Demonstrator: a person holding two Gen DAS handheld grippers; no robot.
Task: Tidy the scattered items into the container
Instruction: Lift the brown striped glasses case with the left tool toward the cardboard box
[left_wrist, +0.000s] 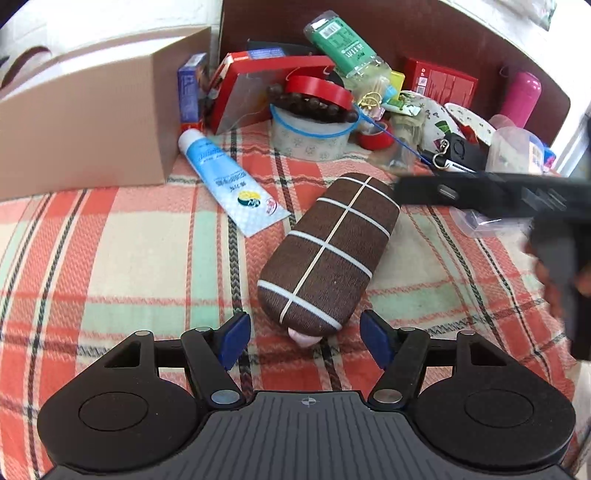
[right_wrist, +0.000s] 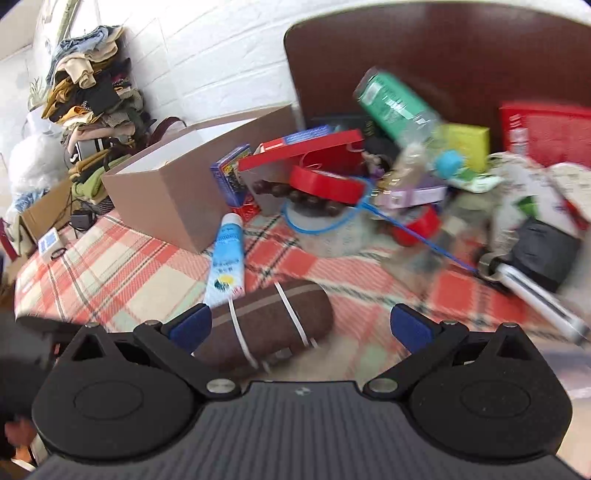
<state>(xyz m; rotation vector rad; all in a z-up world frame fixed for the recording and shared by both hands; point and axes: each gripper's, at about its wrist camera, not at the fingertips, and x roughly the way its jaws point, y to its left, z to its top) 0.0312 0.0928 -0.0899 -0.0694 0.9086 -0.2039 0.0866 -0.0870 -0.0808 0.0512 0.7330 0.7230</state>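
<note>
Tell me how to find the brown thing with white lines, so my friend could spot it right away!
Start at the big cardboard box on the plaid blanket. A white and blue tube lies beside the box, and just past that tube is the brown case. It is the only long, rounded brown thing crossed by thin white lines like a chocolate bar.
</note>
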